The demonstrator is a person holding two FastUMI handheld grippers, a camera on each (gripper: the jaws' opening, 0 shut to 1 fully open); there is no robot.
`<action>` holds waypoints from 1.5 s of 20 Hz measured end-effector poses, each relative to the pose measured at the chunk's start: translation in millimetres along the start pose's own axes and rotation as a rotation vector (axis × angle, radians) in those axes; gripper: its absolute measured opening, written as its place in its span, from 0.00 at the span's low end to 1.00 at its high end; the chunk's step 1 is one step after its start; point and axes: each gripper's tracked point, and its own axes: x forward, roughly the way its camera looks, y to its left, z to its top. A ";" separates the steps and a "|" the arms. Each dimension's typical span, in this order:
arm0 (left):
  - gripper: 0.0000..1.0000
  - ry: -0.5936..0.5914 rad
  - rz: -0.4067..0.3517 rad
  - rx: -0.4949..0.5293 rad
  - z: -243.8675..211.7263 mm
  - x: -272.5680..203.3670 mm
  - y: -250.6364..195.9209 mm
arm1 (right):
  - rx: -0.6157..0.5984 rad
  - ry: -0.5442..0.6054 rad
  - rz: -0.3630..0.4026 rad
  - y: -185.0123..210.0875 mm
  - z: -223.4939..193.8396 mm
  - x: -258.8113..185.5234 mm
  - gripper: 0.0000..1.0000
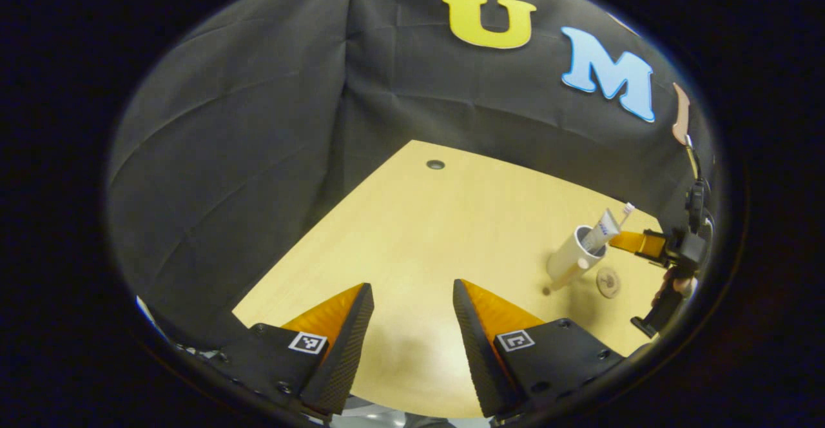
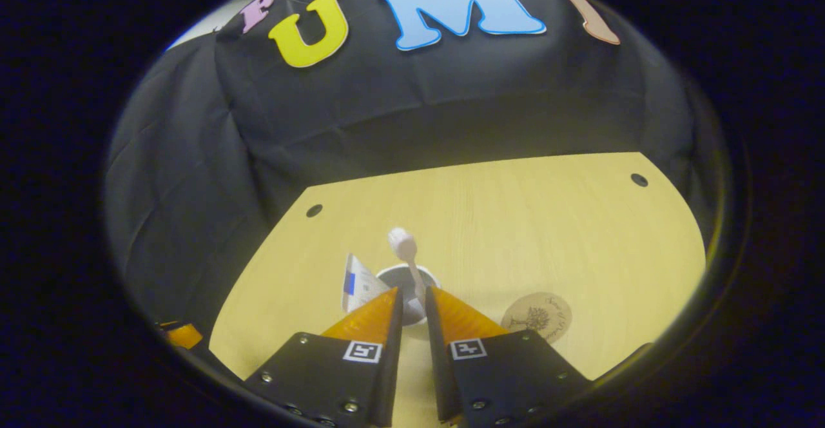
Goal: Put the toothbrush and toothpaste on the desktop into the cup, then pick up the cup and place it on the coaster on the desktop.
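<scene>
My right gripper [image 2: 412, 302] pinches the near rim wall of the white cylindrical plastic cup [image 2: 412, 281]: light, rigid, smooth, top-heavy. The white toothbrush [image 2: 405, 247] and white toothpaste tube [image 2: 358, 283] stand inside, just ahead. The round wooden coaster [image 2: 537, 318] lies right of my fingers. My left gripper [image 1: 412, 299] hovers spread over the yellow wooden desktop [image 1: 445, 222].

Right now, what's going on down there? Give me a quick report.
Left gripper open, holding nothing. Right gripper closed on the cup rim, cup tilted off the desktop. Toothbrush and toothpaste inside. Coaster unobstructed.
</scene>
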 end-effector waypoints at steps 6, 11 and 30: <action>0.81 -0.011 -0.122 0.085 14.6 -0.3 -45.2 | 0.023 0.029 -0.005 -3.1 -19.8 -21.4 0.24; 0.81 0.007 -0.221 0.170 20.0 11.6 -87.6 | 0.055 0.048 -0.029 -18.9 -37.6 -44.3 0.24; 0.81 0.435 -0.537 0.593 -21.7 80.2 -229.2 | 0.236 0.146 -0.168 -100.7 -115.9 -116.2 0.24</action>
